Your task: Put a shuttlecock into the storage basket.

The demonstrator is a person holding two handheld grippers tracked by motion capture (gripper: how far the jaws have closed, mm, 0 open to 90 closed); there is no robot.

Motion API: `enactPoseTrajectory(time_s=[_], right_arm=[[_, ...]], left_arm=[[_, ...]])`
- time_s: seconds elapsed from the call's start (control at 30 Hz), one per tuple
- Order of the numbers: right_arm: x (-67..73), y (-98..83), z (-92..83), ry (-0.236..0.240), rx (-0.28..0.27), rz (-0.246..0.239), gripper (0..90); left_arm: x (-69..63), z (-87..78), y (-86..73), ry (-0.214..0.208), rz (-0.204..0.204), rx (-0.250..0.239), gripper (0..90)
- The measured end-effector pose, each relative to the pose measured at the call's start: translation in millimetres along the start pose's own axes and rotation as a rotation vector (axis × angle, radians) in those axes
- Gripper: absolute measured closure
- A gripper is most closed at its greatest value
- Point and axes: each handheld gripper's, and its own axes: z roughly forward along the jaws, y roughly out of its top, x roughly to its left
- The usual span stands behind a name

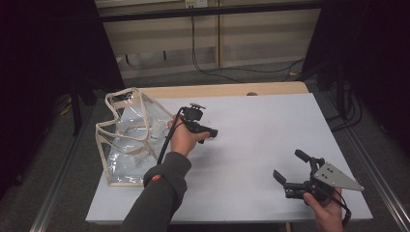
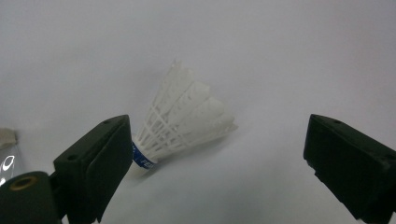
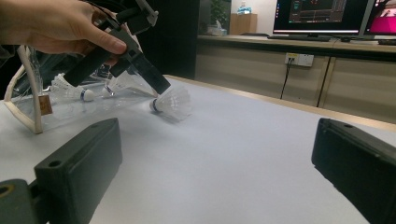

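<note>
Left hand-held gripper (image 2: 212,154) jaws apart, astride shuttlecock (image 2: 187,119) lying flat, cork toward it, feathers pointing away; right hand-held gripper (image 1: 290,169) apart

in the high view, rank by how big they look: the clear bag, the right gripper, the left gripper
1. clear bag, plainly the largest.
2. right gripper, with its grey plate.
3. left gripper, looks smallest, but the hand covers part of it and it sits farther from the camera, so its rank against the right one is unsure.

White feather shuttlecock (image 2: 184,119), blue band at cork, lying on its side on the white tabletop (image 2: 280,70)
</note>
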Motion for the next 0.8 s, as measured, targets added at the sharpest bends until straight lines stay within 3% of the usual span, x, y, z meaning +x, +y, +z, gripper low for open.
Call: enactPoseTrajectory(time_s=[0.8], right_arm=[[0.5,-0.3,1.9,0.005,0.001,-0.001,1.8]], left_arm=[[3.6,23.5,4.2,0.056,-0.031,-0.018,12.1]])
